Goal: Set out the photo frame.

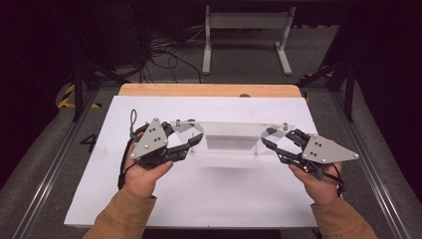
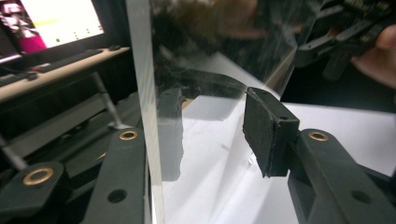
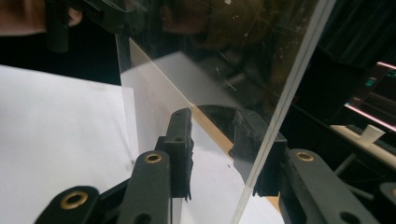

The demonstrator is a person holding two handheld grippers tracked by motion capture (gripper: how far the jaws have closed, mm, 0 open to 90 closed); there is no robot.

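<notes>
The item in hand is a clear plastic sheet (image 1: 231,133), seemingly a folded panel with a flat top strip and a hanging front face. It sits above the middle of the white surface (image 1: 214,194), with its shadow on the surface beneath, so it is judged to be lifted clear rather than resting. Its long axis runs left to right, and the 2 tongs stand at opposite ends of it, each as close to its own end as the other, both pointing inward.

Left tongs (image 1: 191,141): in the left gripper view the sheet's end edge (image 2: 145,116) stands upright between the 2 pads. The left pad (image 2: 170,135) is seen through the plastic, lying against or very close to it; the right pad (image 2: 267,133) stands off with a visible gap. Jaws part open; firm clamping cannot be confirmed.

Right tongs (image 1: 270,140): in the right gripper view the sheet's edge (image 3: 280,116) runs up past the right pad (image 3: 254,140), which appears to touch it. The left pad (image 3: 180,149) lies behind the plastic, contact uncertain. Jaws part open.

Judgement: any further lift depends on both ends rising level along that long axis, or the sheet will tilt and slide out.
</notes>
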